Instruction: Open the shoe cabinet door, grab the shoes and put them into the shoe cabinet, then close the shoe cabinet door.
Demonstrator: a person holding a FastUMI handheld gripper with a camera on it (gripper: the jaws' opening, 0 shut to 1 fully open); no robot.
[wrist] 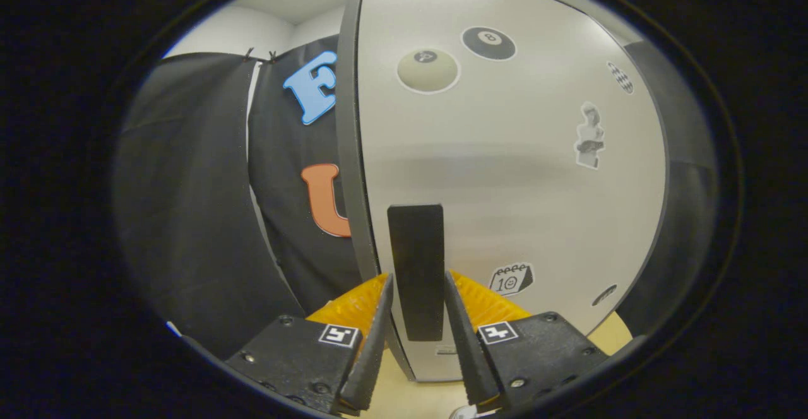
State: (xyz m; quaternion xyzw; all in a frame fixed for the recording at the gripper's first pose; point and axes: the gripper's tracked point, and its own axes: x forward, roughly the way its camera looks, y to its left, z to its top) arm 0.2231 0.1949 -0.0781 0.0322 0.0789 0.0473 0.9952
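Observation:
The shoe cabinet's pale door (505, 173) stands upright right in front of me, with several stickers on it, among them two billiard balls near the top. A black vertical handle (415, 242) sits near the door's left edge. My gripper (416, 275) has one finger on each side of the handle's lower half, and both fingers press against its sides. The cabinet's grey left edge (348, 154) runs alongside the door. I cannot tell whether the door is fully closed.
Black booth cloth (189, 204) hangs to the left of the cabinet and close behind it. A pale wooden surface (416, 397) lies under the cabinet's base, below my fingers. A dark panel (685, 217) borders the door on the right.

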